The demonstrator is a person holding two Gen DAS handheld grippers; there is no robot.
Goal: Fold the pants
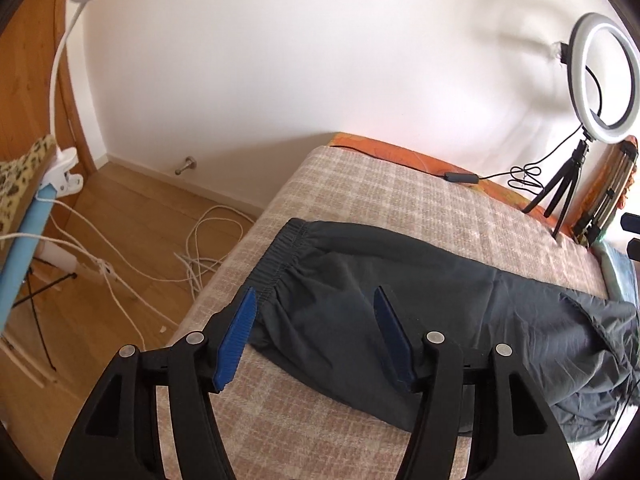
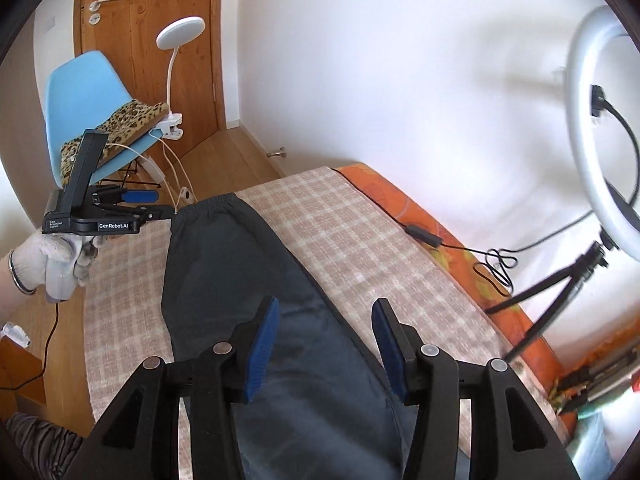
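Dark grey pants (image 1: 400,304) lie flat on a plaid blanket (image 1: 400,200) on the bed, with the elastic waistband (image 1: 280,264) toward the bed's end. My left gripper (image 1: 314,300) is open and empty, hovering just above the waistband end. It also shows in the right wrist view (image 2: 140,196), held by a gloved hand beside the waistband (image 2: 208,204). My right gripper (image 2: 326,312) is open and empty above the leg part of the pants (image 2: 240,280). The leg ends are bunched at the right (image 1: 592,360).
A ring light on a tripod (image 1: 608,76) stands on the bed's far side by the wall, with a black cable (image 1: 460,178) along the orange bedding. A blue chair (image 2: 80,92) with a clip lamp (image 2: 180,32) stands left. White cords (image 1: 200,256) lie on the wooden floor.
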